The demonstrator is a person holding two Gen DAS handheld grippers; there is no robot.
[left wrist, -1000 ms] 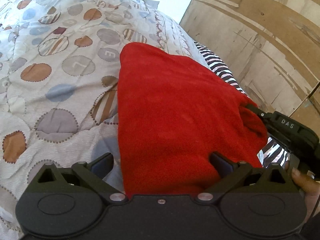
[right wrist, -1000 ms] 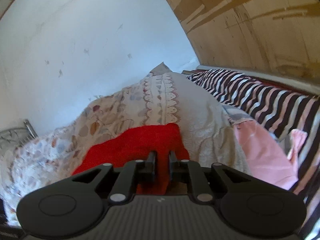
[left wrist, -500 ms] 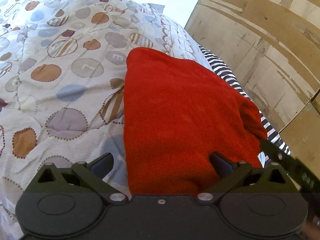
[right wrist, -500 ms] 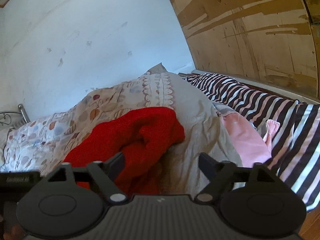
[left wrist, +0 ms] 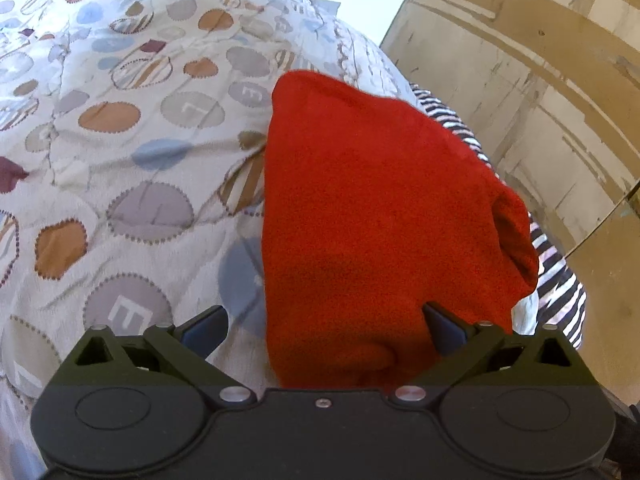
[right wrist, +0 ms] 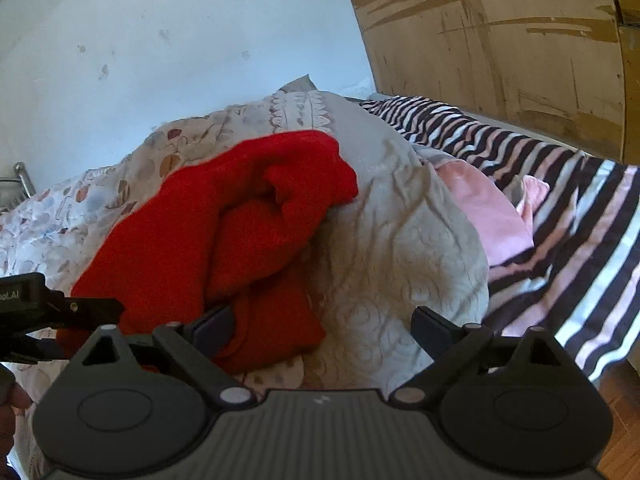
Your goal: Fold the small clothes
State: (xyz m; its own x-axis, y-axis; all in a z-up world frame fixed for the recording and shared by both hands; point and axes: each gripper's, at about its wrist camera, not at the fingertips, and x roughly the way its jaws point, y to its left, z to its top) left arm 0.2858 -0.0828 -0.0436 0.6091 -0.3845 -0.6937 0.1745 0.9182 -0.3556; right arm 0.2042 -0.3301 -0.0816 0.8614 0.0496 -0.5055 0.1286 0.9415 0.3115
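Right gripper (right wrist: 322, 330) tilts downward at the frame's bottom, jaws just swung wide, gripping nothing. Left gripper (left wrist: 324, 330) angles down too, spread open over the red garment (left wrist: 376, 216), unclamped. It lies folded mid-frame on the dotted quilt (left wrist: 120, 140).

**Room condition: bed against wall, worn panelling**

A plain white wall (right wrist: 160, 40) fills the upper left of the right wrist view; it bears small dark marks and scuffs. To the upper right stands a wooden panel (right wrist: 500, 40), its surface scraped and peeling in pale streaks. The same panel (left wrist: 540, 80) occupies the right side of the left wrist view. A bed covered by a quilt (left wrist: 120, 140) printed with circles takes up the left and centre. A striped sheet (right wrist: 580, 220) lies at the right, with a pink cloth (right wrist: 488, 208) on it. A metal rail (right wrist: 22, 176) shows at the far left edge. Wood floor (right wrist: 624, 400) appears at the lower right corner. Daylight is bright and even.
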